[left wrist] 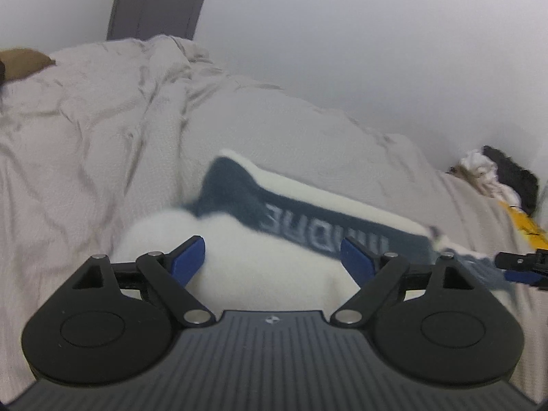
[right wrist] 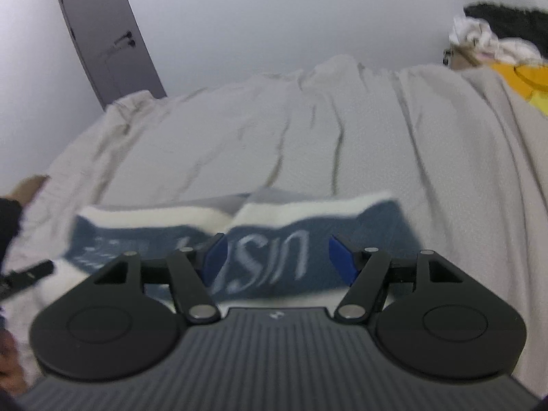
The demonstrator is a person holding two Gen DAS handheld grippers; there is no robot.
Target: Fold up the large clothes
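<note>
A white fleece garment with a dark blue band and pale lettering (left wrist: 308,219) lies folded on the bed; it also shows in the right wrist view (right wrist: 260,239). My left gripper (left wrist: 274,260) is open and empty, with blue pads (left wrist: 188,260) spread just above the garment's white part. My right gripper (right wrist: 277,260) is open and empty over the blue band. The right gripper's tip shows at the right edge of the left wrist view (left wrist: 524,267).
A wrinkled beige bedspread (left wrist: 102,130) covers the bed (right wrist: 308,144). A pile of clothes, white, black and yellow, sits at the far right (left wrist: 500,178) (right wrist: 507,44). A grey door (left wrist: 157,0) (right wrist: 106,34) stands in the white wall behind.
</note>
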